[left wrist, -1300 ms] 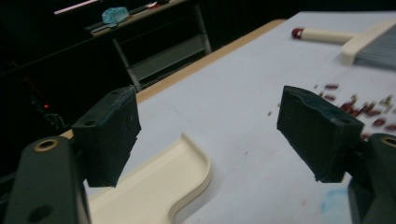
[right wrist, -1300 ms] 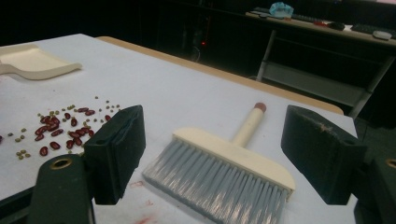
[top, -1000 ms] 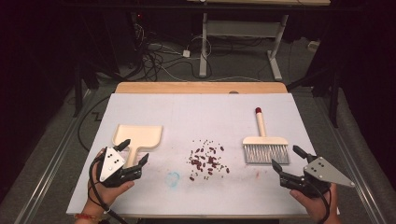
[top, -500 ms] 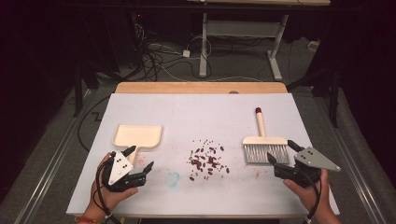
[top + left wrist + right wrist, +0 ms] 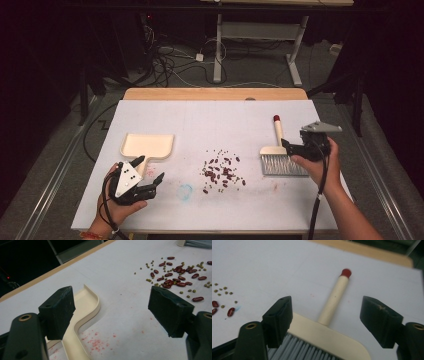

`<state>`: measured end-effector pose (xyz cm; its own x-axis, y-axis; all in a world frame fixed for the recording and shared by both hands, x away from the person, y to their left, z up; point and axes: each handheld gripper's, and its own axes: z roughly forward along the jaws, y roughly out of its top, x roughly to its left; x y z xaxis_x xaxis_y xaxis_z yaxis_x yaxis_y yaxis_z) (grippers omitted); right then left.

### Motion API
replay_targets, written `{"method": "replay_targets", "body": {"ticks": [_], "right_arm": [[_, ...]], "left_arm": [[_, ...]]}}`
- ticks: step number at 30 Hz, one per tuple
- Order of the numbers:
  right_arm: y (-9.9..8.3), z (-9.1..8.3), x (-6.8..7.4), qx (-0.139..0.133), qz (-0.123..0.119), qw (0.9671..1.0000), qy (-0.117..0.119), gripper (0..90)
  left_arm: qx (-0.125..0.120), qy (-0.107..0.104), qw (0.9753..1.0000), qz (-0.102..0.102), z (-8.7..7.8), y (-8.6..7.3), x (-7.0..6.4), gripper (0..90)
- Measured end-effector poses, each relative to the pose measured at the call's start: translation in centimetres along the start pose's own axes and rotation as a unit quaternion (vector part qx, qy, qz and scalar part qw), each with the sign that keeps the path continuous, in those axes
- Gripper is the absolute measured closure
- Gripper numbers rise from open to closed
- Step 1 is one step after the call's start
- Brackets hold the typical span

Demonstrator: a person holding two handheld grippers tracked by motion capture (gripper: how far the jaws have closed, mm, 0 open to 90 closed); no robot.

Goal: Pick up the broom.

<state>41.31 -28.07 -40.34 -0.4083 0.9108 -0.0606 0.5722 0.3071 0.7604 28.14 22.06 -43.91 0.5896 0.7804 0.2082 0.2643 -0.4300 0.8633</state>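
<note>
The right gripper (image 5: 292,146) hangs above the brush (image 5: 281,156) at the right of the table (image 5: 210,117), jaws spread on either side of the handle without touching it. In the right gripper view the bristles are cut off at the bottom edge, and the red handle tip is blurred. The left gripper (image 5: 150,172), also spread and holding nothing, sits at the near left beside the dustpan (image 5: 147,146); 1 jaw hides part of the pan's handle. The beans (image 5: 222,172) lie scattered between the 2 tools.
</note>
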Motion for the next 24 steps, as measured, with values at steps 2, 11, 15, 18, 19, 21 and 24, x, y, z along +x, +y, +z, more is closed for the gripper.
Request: {"method": "replay_targets", "body": {"ticks": [2,11,15,18,19,21,24], "right_arm": [[1.3,1.8,-0.5,0.042,0.006,0.9991,0.004,33.0],[3.5,8.9,-1.4,0.166,0.053,0.9845,-0.023,43.1],[3.2,10.7,-1.3,0.189,0.067,0.9792,-0.031,47.0],[3.5,10.9,-1.1,0.182,0.067,0.9803,-0.037,60.2],[3.4,10.9,-1.0,0.178,0.068,0.9811,-0.035,65.8],[3.3,10.9,-1.0,0.169,0.075,0.9824,-0.027,66.7],[3.2,10.9,-0.9,0.164,0.072,0.9833,-0.029,68.6]], "left_arm": [[0.006,-0.008,1.0,-0.001,0.4,-0.1,-0.1,20.7],[0.012,-0.02,0.9995,0.021,0.6,-0.1,-0.4,20.9],[0.013,-0.022,0.9995,0.019,0.6,-0.2,-0.3,20.9],[0.014,-0.023,0.9995,0.018,0.5,-0.3,-0.3,21.0],[0.014,-0.027,0.9993,0.02,0.5,-0.3,-0.2,21.2],[0.014,-0.028,0.9993,0.021,0.5,-0.3,-0.2,21.7],[0.012,-0.032,0.9992,0.019,0.6,-0.2,-0.2,21.7]]}}
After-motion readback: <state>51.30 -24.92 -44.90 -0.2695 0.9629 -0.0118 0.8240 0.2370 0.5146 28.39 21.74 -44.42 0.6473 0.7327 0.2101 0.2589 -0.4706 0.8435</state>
